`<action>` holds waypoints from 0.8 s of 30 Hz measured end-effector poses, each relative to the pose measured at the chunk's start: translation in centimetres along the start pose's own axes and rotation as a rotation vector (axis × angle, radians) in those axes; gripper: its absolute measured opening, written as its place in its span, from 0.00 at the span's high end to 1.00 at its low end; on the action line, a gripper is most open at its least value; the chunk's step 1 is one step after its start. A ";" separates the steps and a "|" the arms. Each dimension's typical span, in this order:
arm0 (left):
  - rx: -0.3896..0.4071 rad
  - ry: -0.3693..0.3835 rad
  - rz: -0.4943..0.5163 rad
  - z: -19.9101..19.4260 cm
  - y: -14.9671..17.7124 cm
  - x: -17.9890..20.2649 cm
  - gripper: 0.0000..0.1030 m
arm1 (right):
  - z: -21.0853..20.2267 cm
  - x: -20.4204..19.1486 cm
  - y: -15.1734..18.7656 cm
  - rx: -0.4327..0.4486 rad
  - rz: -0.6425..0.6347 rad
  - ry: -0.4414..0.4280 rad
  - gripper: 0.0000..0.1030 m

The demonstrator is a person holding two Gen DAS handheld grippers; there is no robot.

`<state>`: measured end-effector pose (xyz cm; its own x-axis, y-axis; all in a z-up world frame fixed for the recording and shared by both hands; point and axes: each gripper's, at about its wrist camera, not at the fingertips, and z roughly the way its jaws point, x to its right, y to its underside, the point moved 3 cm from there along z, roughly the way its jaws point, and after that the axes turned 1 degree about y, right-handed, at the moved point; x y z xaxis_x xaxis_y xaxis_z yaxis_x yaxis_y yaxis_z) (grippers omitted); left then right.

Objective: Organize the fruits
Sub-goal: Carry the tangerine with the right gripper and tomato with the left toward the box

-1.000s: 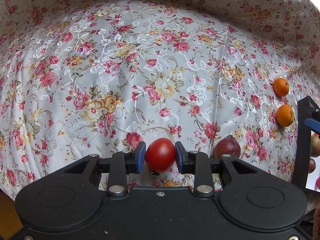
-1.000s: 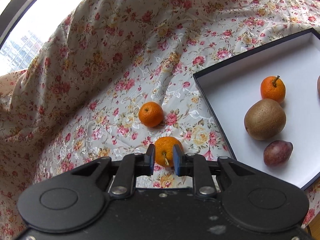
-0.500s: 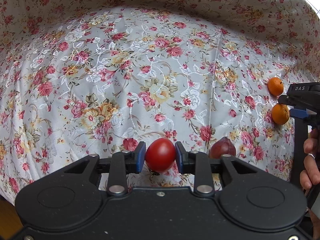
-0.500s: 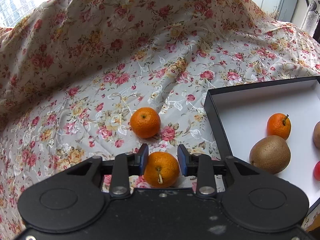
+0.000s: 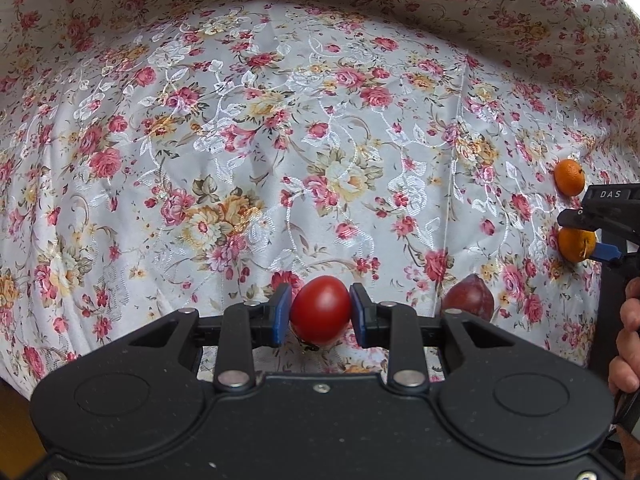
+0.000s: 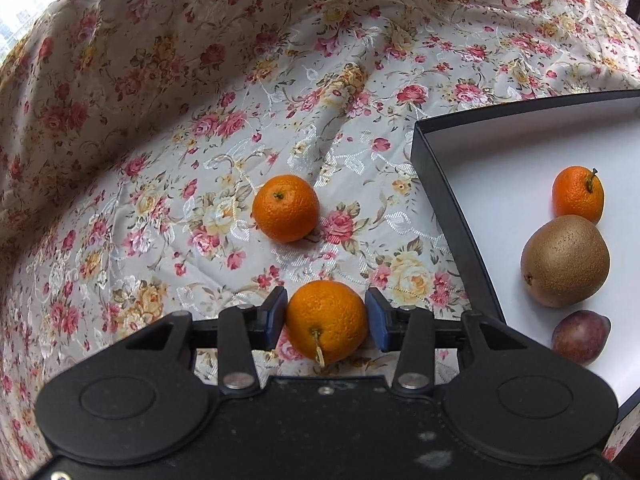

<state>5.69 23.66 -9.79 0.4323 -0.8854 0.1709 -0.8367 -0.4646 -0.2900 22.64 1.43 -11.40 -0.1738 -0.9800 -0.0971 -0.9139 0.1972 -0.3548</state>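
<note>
A: Tomato (image 5: 320, 309) first, from the left wrist view: where does it sit?

B: Low centre, at six o'clock, pinched between the blue pads of the left gripper (image 5: 320, 312); both pads press its sides, just over the floral cloth (image 5: 240, 140).

A: Anything beside it?

B: A dark purple fruit (image 5: 469, 297) lies on the cloth at about four o'clock of the tomato, partly hidden by the gripper body. Out at three o'clock, near the frame edge, a loose mandarin (image 5: 569, 177) rests on the cloth, and just below it the right gripper (image 5: 584, 236) flanks a second mandarin (image 5: 574, 245). A hand (image 5: 628, 340) grips its handle.

A: And the right wrist view?

B: That second mandarin (image 6: 326, 322) is at six o'clock, stem toward the camera, between the right gripper's (image 6: 326, 318) pads. The left pad touches it; whether the right one does I cannot tell. The loose mandarin (image 6: 286, 208) sits at twelve o'clock of it, apart.

A: The box?

B: A black-rimmed white box (image 6: 444, 208) at three o'clock holds a stemmed mandarin (image 6: 578, 196), a brown kiwi (image 6: 565, 266) just below it, and a purple fruit (image 6: 580, 335) lowest.
</note>
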 end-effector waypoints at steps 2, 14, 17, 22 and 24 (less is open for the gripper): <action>-0.003 -0.001 -0.003 0.0 0.0 -0.1 0.62 | -0.4 -0.7 0.5 0.005 -0.057 0.016 0.58; 0.015 -0.061 -0.016 -0.2 0.0 -0.3 0.62 | -6.0 -3.1 4.6 0.057 -0.263 -0.166 0.58; 0.019 -0.086 -0.019 -0.3 0.1 -0.5 0.62 | -7.6 -3.1 6.4 0.076 -0.320 -0.198 0.58; 0.016 -0.110 -0.024 -0.3 0.5 -0.6 0.62 | -9.7 -2.5 9.3 0.084 -0.390 -0.204 0.58; 0.015 -0.120 -0.020 -0.4 0.6 -0.4 0.62 | -10.4 -1.9 10.4 0.073 -0.398 -0.208 0.58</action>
<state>4.84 23.73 -9.69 0.4868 -0.8712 0.0634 -0.8226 -0.4817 -0.3022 9.68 5.04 -5.25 0.2703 -0.9551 -0.1217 -0.8651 -0.1854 -0.4660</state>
